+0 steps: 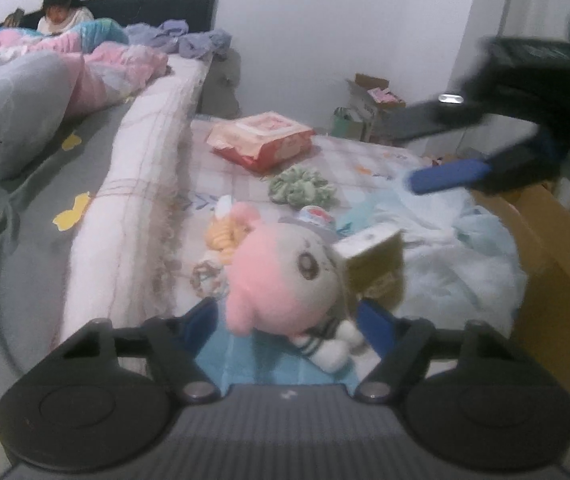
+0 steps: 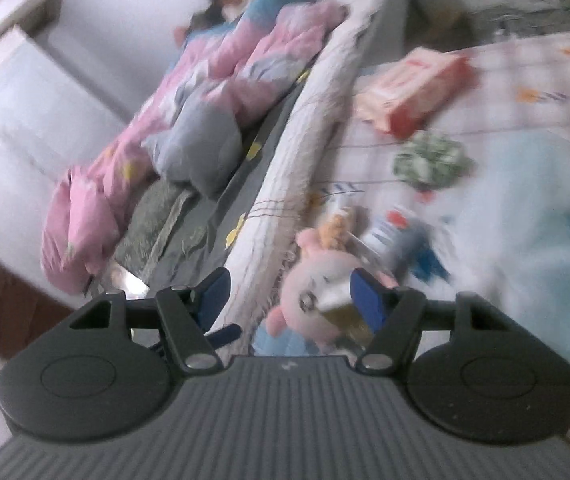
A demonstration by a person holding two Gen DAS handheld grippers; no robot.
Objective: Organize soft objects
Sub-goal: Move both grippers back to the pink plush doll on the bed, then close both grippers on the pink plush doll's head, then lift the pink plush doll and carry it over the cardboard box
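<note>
A pink plush doll (image 1: 281,276) with a white face lies on a blue cloth (image 1: 245,364) on the checked bedsheet. It sits between the blue pads of my left gripper (image 1: 291,316); the pads flank it closely and the doll looks unsqueezed. A small olive-sided box (image 1: 369,256) leans against its head. My right gripper (image 1: 417,148) hovers blurred at the upper right, open, nothing between its fingers. In the right wrist view the doll (image 2: 309,300) lies well below my right gripper (image 2: 291,300), and one left fingertip (image 2: 225,334) shows beside it.
A green scrunchie (image 1: 301,190), a red tissue pack (image 1: 261,140), an orange scrunchie (image 1: 225,236) and a fluffy light-blue cloth (image 1: 445,248) lie around. A rolled white blanket (image 1: 133,200) runs along the left. A cardboard box (image 1: 545,280) stands right. A person (image 1: 61,8) sits far back.
</note>
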